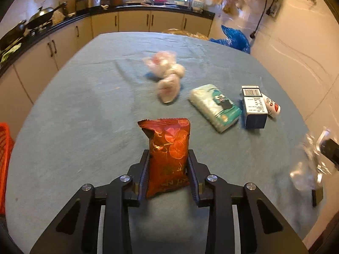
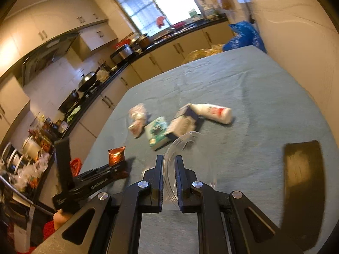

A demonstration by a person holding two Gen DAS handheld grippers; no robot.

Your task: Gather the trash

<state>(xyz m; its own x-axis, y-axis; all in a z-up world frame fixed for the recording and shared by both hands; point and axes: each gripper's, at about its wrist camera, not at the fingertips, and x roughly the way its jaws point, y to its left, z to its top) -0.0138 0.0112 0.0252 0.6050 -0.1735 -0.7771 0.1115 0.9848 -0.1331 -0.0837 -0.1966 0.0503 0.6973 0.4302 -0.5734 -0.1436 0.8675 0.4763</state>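
Note:
My left gripper (image 1: 168, 154) is shut on a red snack packet (image 1: 168, 150) and holds it upright above the blue-grey table (image 1: 74, 116). My right gripper (image 2: 169, 160) is shut on the rim of a clear plastic lid (image 2: 184, 148); it shows blurred at the right edge of the left wrist view (image 1: 307, 165). On the table lie a crumpled pink-white plastic bag (image 1: 167, 76), a teal tissue pack (image 1: 215, 106), a blue-white carton (image 1: 254, 108) and a small white bottle (image 1: 272, 105). The right wrist view shows the left gripper (image 2: 115, 166) with the packet (image 2: 116, 155).
An orange basket (image 1: 4, 148) stands at the table's left edge. A black flat object (image 2: 303, 190) lies on the table at the right. A blue bag (image 1: 233, 38) sits past the far corner. Kitchen counters (image 1: 53, 25) with pots run along the left and back.

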